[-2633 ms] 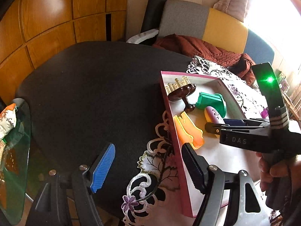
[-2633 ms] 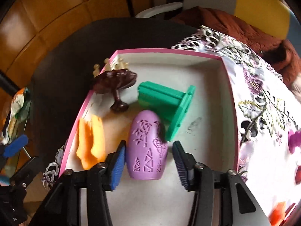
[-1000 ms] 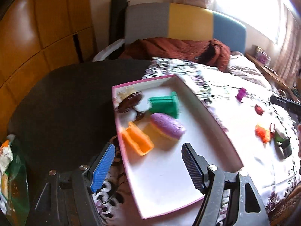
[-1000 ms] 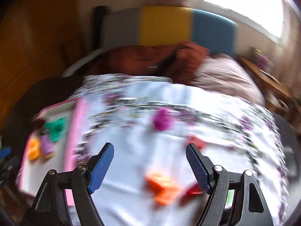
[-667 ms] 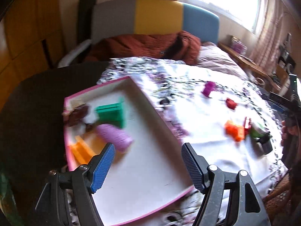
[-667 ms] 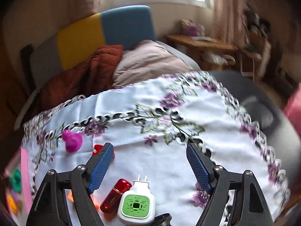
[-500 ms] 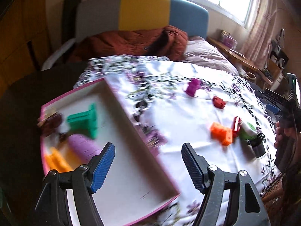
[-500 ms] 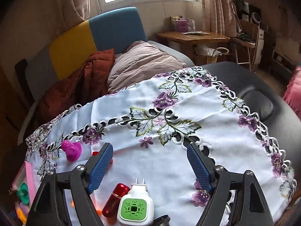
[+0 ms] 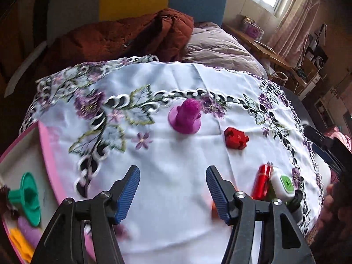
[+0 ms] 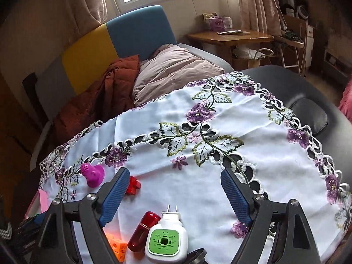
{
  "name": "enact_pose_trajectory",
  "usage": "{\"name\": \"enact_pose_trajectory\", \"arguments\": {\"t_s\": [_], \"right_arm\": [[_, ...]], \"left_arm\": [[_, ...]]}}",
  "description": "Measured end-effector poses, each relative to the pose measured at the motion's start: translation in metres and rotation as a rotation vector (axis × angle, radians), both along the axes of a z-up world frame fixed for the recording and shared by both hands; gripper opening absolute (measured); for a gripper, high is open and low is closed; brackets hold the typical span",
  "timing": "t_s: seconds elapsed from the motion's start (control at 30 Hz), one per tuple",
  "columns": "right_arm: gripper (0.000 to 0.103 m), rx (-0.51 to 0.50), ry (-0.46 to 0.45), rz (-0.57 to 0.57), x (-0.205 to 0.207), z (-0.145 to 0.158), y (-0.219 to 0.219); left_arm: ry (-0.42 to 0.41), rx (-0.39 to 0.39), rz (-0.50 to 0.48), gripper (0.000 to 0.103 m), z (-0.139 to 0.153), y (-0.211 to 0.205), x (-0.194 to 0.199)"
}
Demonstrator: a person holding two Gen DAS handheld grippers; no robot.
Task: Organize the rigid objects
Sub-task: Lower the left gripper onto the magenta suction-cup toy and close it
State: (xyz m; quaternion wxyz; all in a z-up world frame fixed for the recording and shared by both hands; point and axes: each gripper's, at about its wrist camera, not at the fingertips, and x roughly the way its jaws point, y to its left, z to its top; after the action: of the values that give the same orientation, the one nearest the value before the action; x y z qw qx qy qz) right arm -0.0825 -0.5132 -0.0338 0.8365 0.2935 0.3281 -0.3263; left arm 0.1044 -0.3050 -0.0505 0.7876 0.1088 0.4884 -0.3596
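Both your tongs, left (image 9: 172, 189) and right (image 10: 173, 195), gape empty (between pickups) over loose pieces near the tabletop's (image 10: 220, 176) front edge; plug (image 10: 166, 239) sits closest.

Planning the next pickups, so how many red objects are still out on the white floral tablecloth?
2: a blocky red plastic piece in mid-cloth right of the magenta plunger-shaped toy, and a glossy red cylinder lying against the white-and-green plug-in device. The grippers may hide more.

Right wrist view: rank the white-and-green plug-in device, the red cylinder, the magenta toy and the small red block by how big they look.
1. White-and-green plug-in device, though it lies nearest the camera.
2-3. Red cylinder and magenta toy: too alike to rank; the toy lies farther off.
4. Small red block, partly hidden behind a gripper finger.
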Motion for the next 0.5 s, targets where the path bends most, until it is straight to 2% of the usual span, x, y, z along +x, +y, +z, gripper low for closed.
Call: {"name": "enact_pose_trajectory", "arguments": {"t_s": [0.3,0.4,0.5], "right_arm": [[0.086,0.060,-0.023,-0.006,0.000,-0.005,-0.008],[0.087,0.072,-0.022,0.002,0.002,-0.006,-0.008],[0.087,0.073,-0.015,0.007,0.004,-0.008,-0.008]], "left_arm": [[-0.123,0.024,-0.072,0.063,-0.012,-0.064,0.023],[-0.163,0.048,-0.057,0.063,-0.022,-0.078,0.034],[-0.167,0.058,-0.053,0.063,-0.032,-0.089,0.043]]}}
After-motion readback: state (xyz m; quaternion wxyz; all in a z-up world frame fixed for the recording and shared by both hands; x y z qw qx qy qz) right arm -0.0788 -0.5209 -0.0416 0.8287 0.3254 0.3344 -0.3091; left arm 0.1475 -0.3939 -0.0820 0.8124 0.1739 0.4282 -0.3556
